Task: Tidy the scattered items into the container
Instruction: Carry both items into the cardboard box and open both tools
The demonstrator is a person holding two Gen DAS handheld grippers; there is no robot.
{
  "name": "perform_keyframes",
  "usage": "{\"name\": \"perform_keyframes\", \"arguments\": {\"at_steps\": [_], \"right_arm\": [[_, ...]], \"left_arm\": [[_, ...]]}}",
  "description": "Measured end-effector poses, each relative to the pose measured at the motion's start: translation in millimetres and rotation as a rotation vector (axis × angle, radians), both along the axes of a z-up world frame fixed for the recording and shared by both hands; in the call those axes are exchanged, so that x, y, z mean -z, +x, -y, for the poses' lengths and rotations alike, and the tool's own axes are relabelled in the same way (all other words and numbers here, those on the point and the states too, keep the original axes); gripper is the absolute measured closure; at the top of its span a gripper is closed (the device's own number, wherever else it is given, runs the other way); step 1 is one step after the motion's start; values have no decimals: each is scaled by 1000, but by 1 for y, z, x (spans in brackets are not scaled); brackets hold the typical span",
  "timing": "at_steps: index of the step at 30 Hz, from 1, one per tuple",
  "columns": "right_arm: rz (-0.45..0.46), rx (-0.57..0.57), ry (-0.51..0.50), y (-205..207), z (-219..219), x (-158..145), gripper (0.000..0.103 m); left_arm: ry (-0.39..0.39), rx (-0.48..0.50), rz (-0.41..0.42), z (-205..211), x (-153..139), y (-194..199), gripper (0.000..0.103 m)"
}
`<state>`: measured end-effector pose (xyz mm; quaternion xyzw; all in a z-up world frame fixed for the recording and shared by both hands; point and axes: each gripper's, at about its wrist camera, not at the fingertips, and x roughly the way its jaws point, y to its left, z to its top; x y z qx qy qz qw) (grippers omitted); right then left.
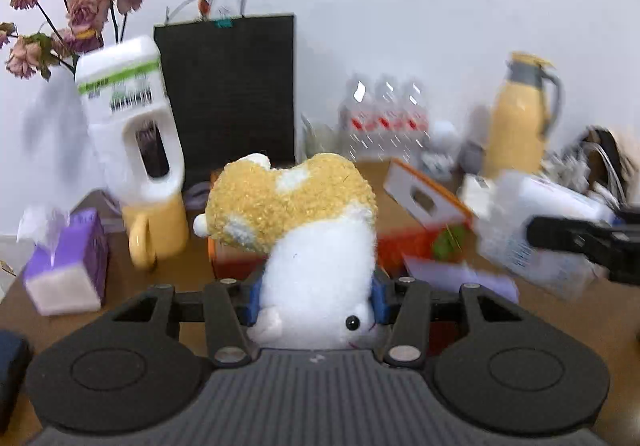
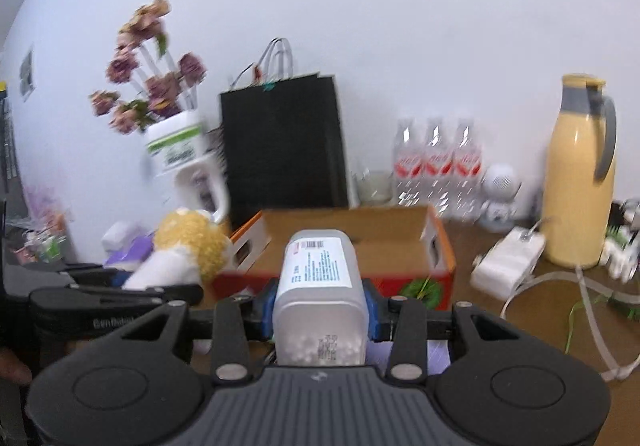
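The left gripper (image 1: 316, 298) pinches a plush toy (image 1: 304, 230) near the cardboard box (image 2: 360, 242). The right gripper (image 2: 320, 306) clamps a white bottle (image 2: 320, 286) just before that box.

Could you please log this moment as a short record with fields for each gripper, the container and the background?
left gripper: shut on the plush toy, which hangs face down between the blue pads
right gripper: shut on the white bottle, label facing up
container: orange cardboard box, top open, on the wooden table; no contents show in the visible part
position of loads: both held in front of the box, neither inside it
background: black paper bag, yellow thermos jug, three water bottles, dried roses
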<state>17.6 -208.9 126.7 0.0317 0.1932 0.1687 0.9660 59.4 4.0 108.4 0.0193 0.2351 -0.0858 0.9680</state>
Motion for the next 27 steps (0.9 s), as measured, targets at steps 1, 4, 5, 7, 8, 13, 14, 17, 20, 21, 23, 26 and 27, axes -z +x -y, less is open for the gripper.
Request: {"name": "perform_keyframes", "arguments": {"at_steps": [1, 4, 5, 7, 8, 13, 14, 17, 20, 21, 23, 26, 27], "right_arm": [[2, 10, -3, 12, 2, -5, 64], [19, 25, -19, 58, 7, -19, 64], [13, 29, -26, 76, 9, -20, 64], [-32, 30, -45, 122, 10, -20, 64], [-66, 31, -54, 151, 10, -18, 64], [-212, 72, -131, 261, 5, 9, 64], [-240, 78, -154, 281, 1, 17, 64], [-293, 93, -234, 319, -14, 38, 64], [-346, 104, -291, 343, -24, 54, 64], [-358, 105, -302, 350, -26, 59, 64], [-387, 113, -304, 360, -27, 66, 64], [-419, 126, -285, 372, -26, 76, 63], [-434, 134, -276, 374, -24, 79, 63]], "left_arm": [[-6, -9, -3, -2, -5, 15, 53], [-30, -47, -52, -5, -15, 74, 53], [-36, -57, -69, -7, -16, 93, 53], [-47, -92, -145, -6, -12, 141, 53], [-59, -114, -184, -8, -9, 159, 53], [0, -196, -326, 1, 26, 239, 53], [18, -208, -343, 1, 32, 249, 53], [22, -210, -402, -3, 50, 269, 53], [76, -203, -448, 0, 64, 280, 52], [93, -200, -454, 2, 67, 283, 52], [95, -199, -476, 2, 71, 289, 52], [86, -200, -498, 0, 72, 298, 49], [98, -198, -497, 1, 72, 297, 48]]}}
